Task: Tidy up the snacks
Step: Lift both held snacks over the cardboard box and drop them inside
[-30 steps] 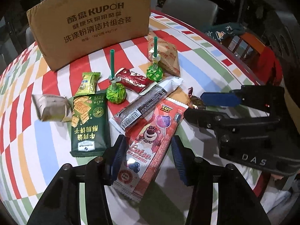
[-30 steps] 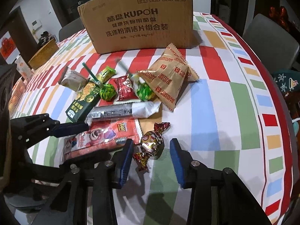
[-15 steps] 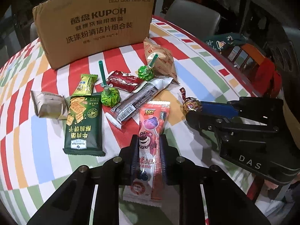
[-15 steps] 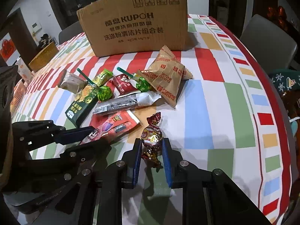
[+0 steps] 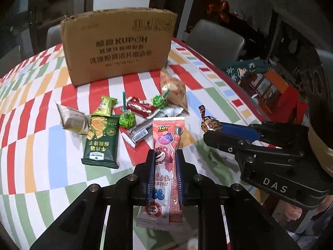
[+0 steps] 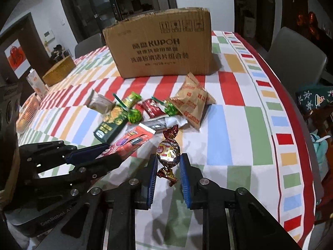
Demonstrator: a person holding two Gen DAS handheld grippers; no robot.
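Corrugated brown cardboard box (image 5: 118,48), upright at the far side of the table, printed "KUPOH" above lines of Chinese characters, with handling symbols at its upper right.

Tablecloth (image 6: 235,129): white with red, green, blue and orange blocks.

Left gripper (image 5: 165,156): jaws closed on a pink lollipop packet (image 5: 166,145), marked "TOY STORY", showing a pink bear and a purple lollipop; the packet is raised off the cloth, upper end pointing toward the box.

Right gripper (image 6: 168,162): jaws clamped on a foil-wrapped candy (image 6: 168,152), gold and maroon, twisted at both ends, with a red label too small to read.

Loose on the cloth, between grippers and box:
- dark green biscuit pack (image 5: 102,141), Chinese lettering;
- tan biscuit bag (image 6: 192,102), red repeating print, beside the box;
- two green-wrapped lollipops (image 5: 127,119) on green sticks;
- small red sachet (image 5: 139,108);
- yellow-green sachet (image 5: 105,108);
- silver bar wrapper (image 5: 138,134) with barcode;
- plain beige packet (image 5: 71,119).
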